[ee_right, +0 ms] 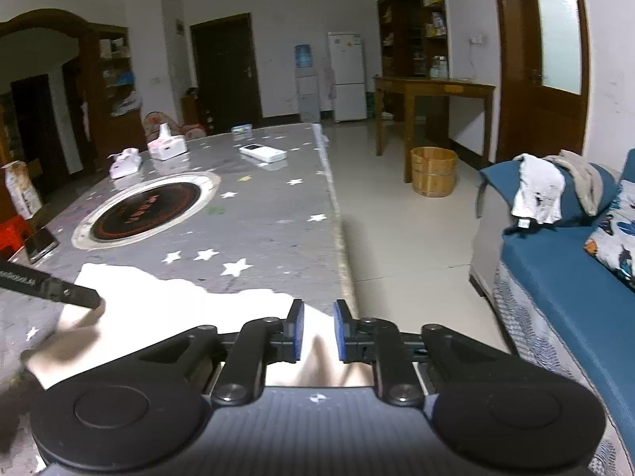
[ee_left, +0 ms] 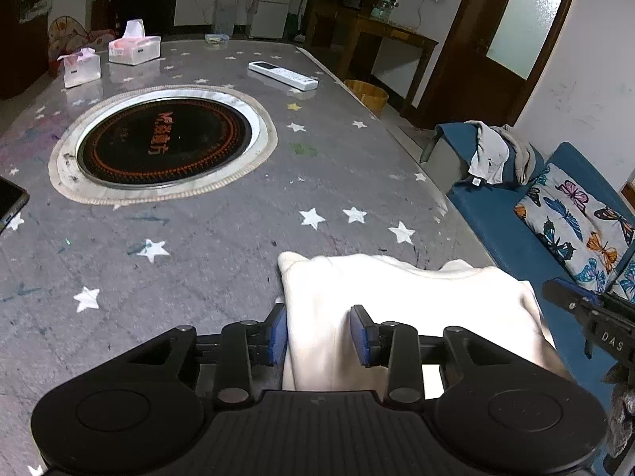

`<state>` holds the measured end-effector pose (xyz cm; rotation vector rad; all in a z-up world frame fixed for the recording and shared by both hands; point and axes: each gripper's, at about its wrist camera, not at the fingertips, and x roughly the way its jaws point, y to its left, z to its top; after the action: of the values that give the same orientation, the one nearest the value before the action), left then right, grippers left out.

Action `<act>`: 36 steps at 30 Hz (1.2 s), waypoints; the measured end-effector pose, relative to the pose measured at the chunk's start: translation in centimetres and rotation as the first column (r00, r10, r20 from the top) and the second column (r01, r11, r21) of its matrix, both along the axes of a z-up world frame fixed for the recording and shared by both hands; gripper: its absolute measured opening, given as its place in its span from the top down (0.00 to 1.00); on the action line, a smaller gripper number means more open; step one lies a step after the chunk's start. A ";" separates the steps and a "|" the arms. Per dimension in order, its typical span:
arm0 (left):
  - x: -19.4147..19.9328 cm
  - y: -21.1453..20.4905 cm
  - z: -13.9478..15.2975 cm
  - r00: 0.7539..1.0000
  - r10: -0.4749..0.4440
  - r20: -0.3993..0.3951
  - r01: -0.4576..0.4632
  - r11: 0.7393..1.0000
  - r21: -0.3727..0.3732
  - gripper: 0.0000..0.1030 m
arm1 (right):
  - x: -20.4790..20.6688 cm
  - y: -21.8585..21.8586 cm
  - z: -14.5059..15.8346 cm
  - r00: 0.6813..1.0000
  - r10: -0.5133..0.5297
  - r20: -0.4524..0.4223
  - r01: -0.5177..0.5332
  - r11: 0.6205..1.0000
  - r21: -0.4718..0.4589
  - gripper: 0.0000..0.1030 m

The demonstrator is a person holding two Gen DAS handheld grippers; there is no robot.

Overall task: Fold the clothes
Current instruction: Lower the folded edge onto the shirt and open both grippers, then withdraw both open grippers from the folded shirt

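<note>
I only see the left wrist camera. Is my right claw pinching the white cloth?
Observer: No. The right claw is open, and the white cloth shows in the gap between its pads.
Child: What's on the side away from the sofa?
Observer: A paper bag, with a red stool just below it in the picture.

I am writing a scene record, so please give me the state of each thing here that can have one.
left hand-held gripper: open, astride the cloth.
right hand-held gripper: open, cloth between the pads.
white garment: folded, on the table's near edge.
tissue box: tissue sticking out.
grey clothes: unfolded, draped over the sofa arm.
door: shut.
</note>
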<state>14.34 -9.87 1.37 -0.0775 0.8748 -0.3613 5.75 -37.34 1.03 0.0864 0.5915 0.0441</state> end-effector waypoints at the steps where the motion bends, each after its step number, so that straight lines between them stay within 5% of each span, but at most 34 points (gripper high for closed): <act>1: 0.0 0.0 0.1 1.000 -0.001 0.005 0.001 1.000 0.004 0.63 | 0.1 0.3 0.0 1.000 0.012 -0.003 -0.012 1.000 0.000 0.78; 19: 1.1 -1.5 -1.9 0.999 -0.043 -0.006 0.043 0.997 0.064 0.54 | 3.0 4.8 -2.2 0.988 0.125 -0.092 -0.125 0.992 0.006 0.49; 29: 1.1 -1.3 -2.0 0.999 -0.035 0.014 0.033 0.995 0.091 0.41 | 3.5 5.9 -2.5 0.985 0.134 -0.110 -0.140 0.989 -0.042 0.22; 36: -0.5 -1.0 -0.8 0.996 -0.039 0.080 0.031 0.994 0.104 0.26 | 2.8 6.5 -1.8 0.988 0.130 -0.088 -0.136 0.989 -0.064 0.12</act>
<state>13.80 -10.88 0.61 0.0478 0.8134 -0.3495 8.50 -30.82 -0.79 -0.0196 0.6814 0.1502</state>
